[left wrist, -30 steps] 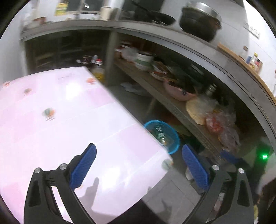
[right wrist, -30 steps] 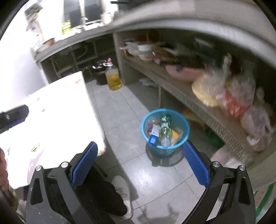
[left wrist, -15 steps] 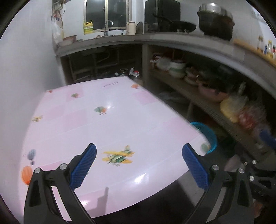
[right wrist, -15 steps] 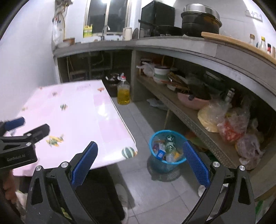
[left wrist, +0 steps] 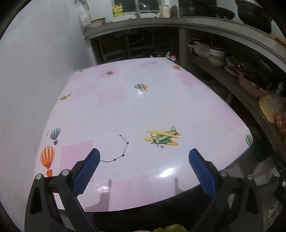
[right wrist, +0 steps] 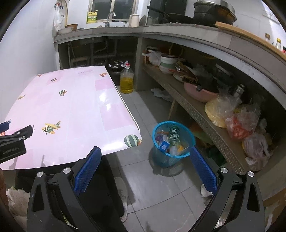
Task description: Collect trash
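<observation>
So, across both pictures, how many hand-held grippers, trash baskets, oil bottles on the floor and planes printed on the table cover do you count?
left hand-held gripper and right hand-held gripper: 2
blue trash basket: 1
oil bottle: 1
printed planes: 2
Total: 6

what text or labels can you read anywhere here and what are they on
"GenRobot.AI" in pale letters on the black body of the left gripper, as the right wrist view shows it.
Label on the yellow jug by the window: too blurred to read.
Blue and white carton in the blue trash basket: print too small to read.
Faint dark marks at the table far edge: unreadable.
</observation>
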{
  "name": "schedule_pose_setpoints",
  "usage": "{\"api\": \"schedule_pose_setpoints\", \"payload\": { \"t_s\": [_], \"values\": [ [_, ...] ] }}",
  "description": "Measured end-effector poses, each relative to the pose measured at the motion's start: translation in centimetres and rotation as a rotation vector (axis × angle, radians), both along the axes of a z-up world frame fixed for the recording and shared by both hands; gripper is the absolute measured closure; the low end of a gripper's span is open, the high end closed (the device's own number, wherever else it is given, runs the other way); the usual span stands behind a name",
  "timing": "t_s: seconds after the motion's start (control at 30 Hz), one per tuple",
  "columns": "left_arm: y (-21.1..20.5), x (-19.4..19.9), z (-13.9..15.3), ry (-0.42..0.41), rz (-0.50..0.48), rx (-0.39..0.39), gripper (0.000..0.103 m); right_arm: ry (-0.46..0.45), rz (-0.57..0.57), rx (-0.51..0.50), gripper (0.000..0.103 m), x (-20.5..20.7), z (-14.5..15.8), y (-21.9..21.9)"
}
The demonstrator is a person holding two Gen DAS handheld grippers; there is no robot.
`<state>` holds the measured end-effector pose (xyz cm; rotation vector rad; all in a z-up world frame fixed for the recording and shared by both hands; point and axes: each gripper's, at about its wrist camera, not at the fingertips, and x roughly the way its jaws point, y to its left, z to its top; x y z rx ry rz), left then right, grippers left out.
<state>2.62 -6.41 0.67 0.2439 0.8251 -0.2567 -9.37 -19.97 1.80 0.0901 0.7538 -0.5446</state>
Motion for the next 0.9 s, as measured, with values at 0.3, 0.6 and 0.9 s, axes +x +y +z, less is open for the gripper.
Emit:
{"api": "schedule_pose_setpoints", "payload": {
  "t_s": [0.3, 0.6, 0.9],
  "values": [
    [0.17, -0.14, 0.00, 0.001, 0.013, 0.000, 0.006, -0.015, -0.030, 0.003, 0.008, -0.59, 0.20, -0.74],
    [-0.31, -0.37, -0.10, 0.009, -0.002, 0.005, 0.006, -0.015, -0.032, 0.004, 0.008, -0.67, 0.32, -0.87],
    [-0.53, -0.67, 0.04, 0.007, -0.009, 0.003, 0.006, -0.015, -0.032, 0.001, 0.008, -0.63, 0.35, -0.80]
  ]
}}
